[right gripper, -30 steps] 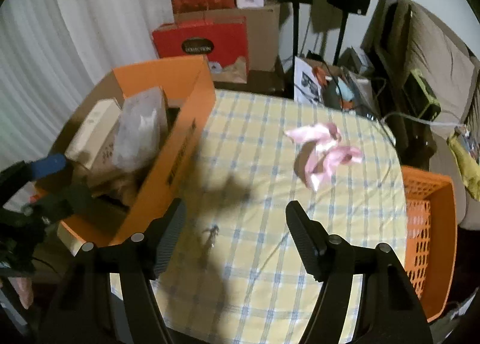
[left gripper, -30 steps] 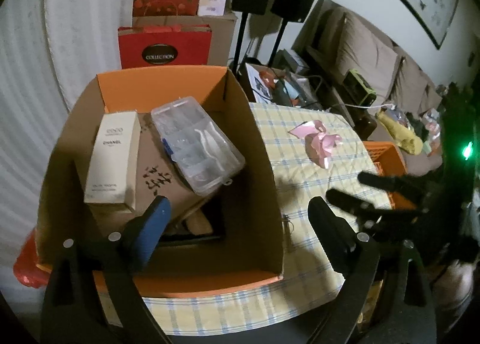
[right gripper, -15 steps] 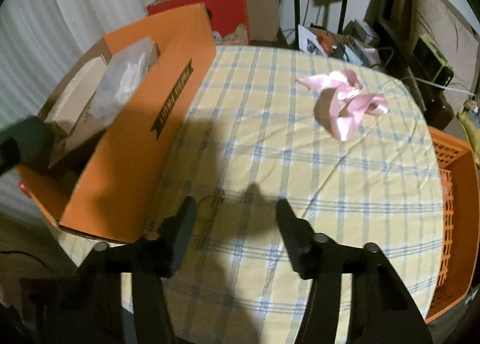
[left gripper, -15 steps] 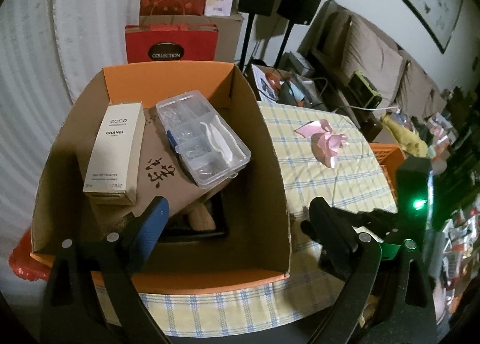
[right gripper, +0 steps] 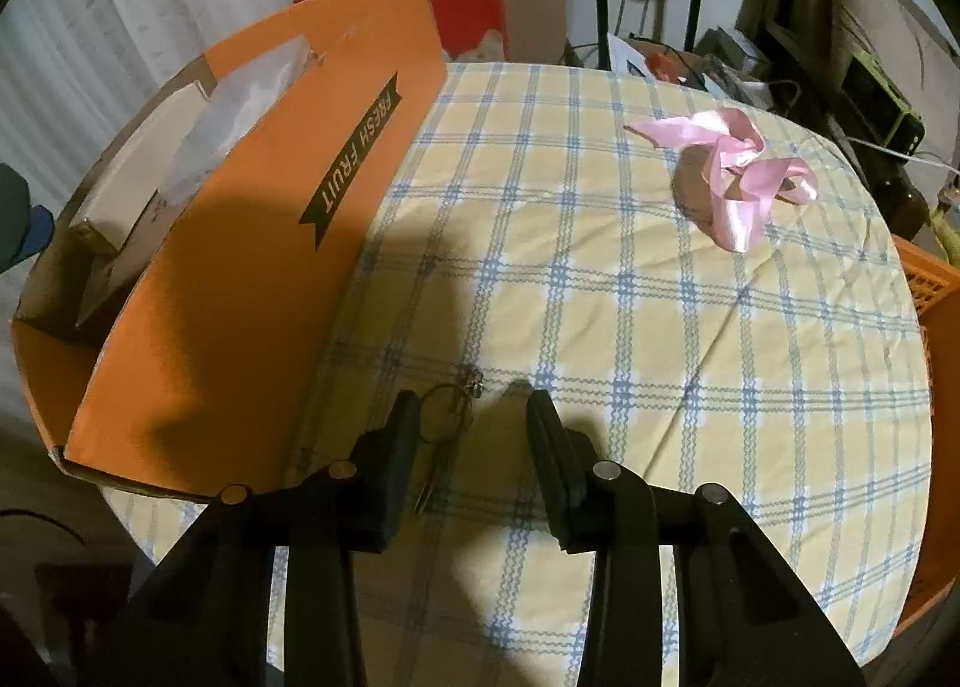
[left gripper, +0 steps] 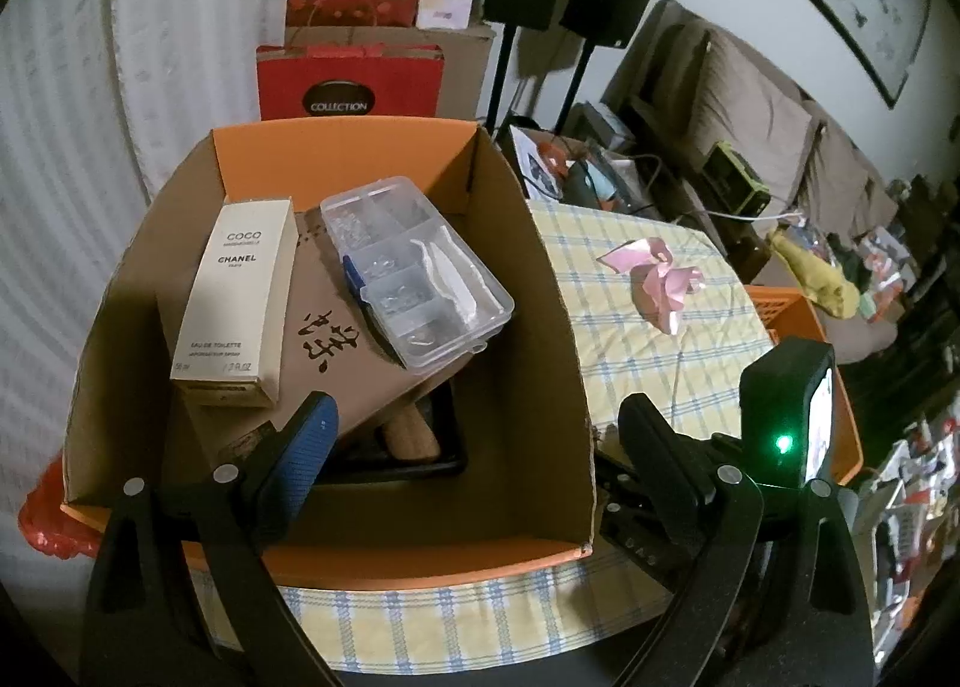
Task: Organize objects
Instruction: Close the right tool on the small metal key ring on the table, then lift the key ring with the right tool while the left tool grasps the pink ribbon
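Orange cardboard box (left gripper: 336,558) on a checked tablecloth (left gripper: 648,339), seen past the left gripper (left gripper: 474,435).

Inside the box a white perfume carton (left gripper: 234,297) lies along its left side, with a clear compartment case (left gripper: 414,279) just to the carton's right, both resting on a tilted brown board (left gripper: 336,351). The left gripper's fingers stand wide apart over the box's near end, nothing between them. A pink ribbon (left gripper: 660,282) lies on the cloth to the box's right, well apart from it.

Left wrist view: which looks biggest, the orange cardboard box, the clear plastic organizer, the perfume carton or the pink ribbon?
1. Orange cardboard box
2. Clear plastic organizer and perfume carton, alike
3. Pink ribbon, though it lies farther away
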`<state>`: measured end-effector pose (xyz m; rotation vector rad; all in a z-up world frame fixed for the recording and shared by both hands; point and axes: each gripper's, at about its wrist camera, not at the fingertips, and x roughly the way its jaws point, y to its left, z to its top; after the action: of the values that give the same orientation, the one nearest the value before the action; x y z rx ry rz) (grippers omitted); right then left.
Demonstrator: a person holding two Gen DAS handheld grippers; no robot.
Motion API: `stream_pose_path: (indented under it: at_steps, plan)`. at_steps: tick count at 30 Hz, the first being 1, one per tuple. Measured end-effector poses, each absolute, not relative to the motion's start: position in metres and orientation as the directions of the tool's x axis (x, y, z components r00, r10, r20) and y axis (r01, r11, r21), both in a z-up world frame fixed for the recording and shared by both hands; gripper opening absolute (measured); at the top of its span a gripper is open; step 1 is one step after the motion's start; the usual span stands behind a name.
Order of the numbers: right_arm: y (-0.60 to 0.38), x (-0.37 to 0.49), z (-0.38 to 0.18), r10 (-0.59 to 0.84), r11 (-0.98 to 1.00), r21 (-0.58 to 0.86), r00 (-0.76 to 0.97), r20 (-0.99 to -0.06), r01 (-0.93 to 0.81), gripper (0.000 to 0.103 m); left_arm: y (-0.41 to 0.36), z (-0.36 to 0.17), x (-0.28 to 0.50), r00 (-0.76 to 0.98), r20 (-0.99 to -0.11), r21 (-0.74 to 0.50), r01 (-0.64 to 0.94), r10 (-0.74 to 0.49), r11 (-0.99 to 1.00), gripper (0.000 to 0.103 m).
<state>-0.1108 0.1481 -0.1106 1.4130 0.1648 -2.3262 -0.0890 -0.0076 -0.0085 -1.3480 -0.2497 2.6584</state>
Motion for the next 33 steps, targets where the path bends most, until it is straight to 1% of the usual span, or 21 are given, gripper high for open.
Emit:
stream_pose_path:
  at_steps: [1,2,3,6,8,12,21,26,30,33]
  plan:
    - [0.147,-0.111,-0.11,-0.276,-0.909,0.098,-0.407,-0.871,0.406,0.035,-0.007,-0.008,-0.089,-0.584,-0.784,-0.216,-0.059,0.209,-0.975,0.094]
    - [0.145,-0.11,-0.11,-0.261,-0.91,0.078,-0.416,-0.871,0.407,0.025,-0.007,-0.008,-0.089,-0.584,-0.784,-0.216,-0.059,0.209,-0.975,0.094]
    - [0.143,-0.108,-0.111,-0.24,-0.911,0.049,-0.43,-0.87,0.409,0.012,-0.007,-0.008,-0.089,-0.584,-0.784,-0.216,-0.059,0.209,-0.975,0.094]
    - [0.14,-0.106,-0.112,-0.225,-0.907,0.02,-0.444,-0.867,0.421,0.005,-0.005,-0.007,-0.09,-0.581,-0.784,-0.219,-0.066,0.216,-0.974,0.094]
    - [0.142,-0.106,-0.112,-0.24,-0.902,0.034,-0.435,-0.868,0.431,0.003,-0.003,-0.006,-0.09,-0.58,-0.784,-0.221,-0.071,0.221,-0.973,0.094]
    - [0.152,-0.108,-0.107,-0.274,-0.901,0.075,-0.428,-0.861,0.426,0.003,0.005,-0.002,-0.094,-0.574,-0.784,-0.229,-0.085,0.236,-0.97,0.094]
    - [0.201,-0.115,-0.081,-0.344,-0.914,0.186,-0.447,-0.826,0.36,0.003,0.04,0.008,-0.113,-0.545,-0.789,-0.251,-0.134,0.282,-0.959,0.094]
    - [0.23,-0.116,-0.067,-0.321,-0.931,0.178,-0.484,-0.814,0.319,0.003,0.07,0.013,-0.127,-0.542,-0.788,-0.239,-0.169,0.292,-0.956,0.094]
    - [0.252,-0.117,-0.058,-0.296,-0.944,0.162,-0.512,-0.806,0.289,0.003,0.095,0.012,-0.141,-0.533,-0.786,-0.252,-0.187,0.314,-0.949,0.094]
    - [0.267,-0.116,-0.054,-0.282,-0.95,0.156,-0.529,-0.8,0.27,0.003,0.113,0.006,-0.15,-0.528,-0.793,-0.231,-0.2,0.303,-0.952,0.094]
